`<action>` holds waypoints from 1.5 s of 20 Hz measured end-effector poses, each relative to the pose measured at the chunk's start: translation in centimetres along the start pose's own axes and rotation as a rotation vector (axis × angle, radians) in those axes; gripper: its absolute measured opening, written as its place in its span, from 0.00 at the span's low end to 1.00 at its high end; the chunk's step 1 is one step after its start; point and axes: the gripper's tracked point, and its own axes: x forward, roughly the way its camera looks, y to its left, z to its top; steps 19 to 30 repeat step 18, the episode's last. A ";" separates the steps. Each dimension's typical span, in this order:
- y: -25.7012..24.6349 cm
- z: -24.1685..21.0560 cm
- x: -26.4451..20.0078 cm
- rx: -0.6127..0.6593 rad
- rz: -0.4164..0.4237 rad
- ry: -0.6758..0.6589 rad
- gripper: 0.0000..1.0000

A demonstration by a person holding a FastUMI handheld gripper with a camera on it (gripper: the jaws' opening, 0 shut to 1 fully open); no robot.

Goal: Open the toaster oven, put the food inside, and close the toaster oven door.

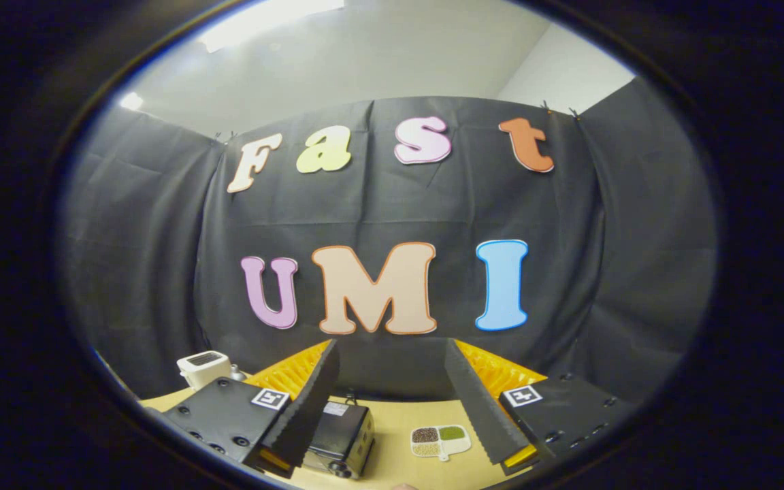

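Observation:
My gripper [392, 401] is held high above the wooden table [392, 456], its fingers wide apart with nothing between them. Far below, a black toaster oven [341, 435] stands partly behind the left finger [307, 408]; I cannot tell whether its door is open or closed. To its right, between the fingers, lies a white divided dish [441, 441] holding dark, green and pale food. The right finger [484, 408] stands to the right of the dish.
A small white toaster [203, 368] with a little metal object beside it sits at the back left of the table, close to the black cloth wall [392, 204].

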 end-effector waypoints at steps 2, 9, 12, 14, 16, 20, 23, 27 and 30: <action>-1.7 0.2 -0.5 -0.002 -0.007 -0.004 0.98; -7.4 -5.0 -0.5 0.044 0.026 -0.029 0.98; -9.8 -8.2 -1.1 0.075 0.051 -0.088 0.98; -12.0 -9.8 -1.9 0.070 0.034 -0.177 0.98; -13.9 -12.8 -2.6 0.005 -0.013 -0.225 0.97; -15.0 -16.7 -3.8 -0.042 -0.015 -0.177 0.97; -15.0 -16.7 -3.8 -0.042 -0.015 -0.177 0.97; -15.0 -16.7 -3.8 -0.042 -0.015 -0.177 0.97; -15.0 -16.7 -3.8 -0.042 -0.015 -0.177 0.97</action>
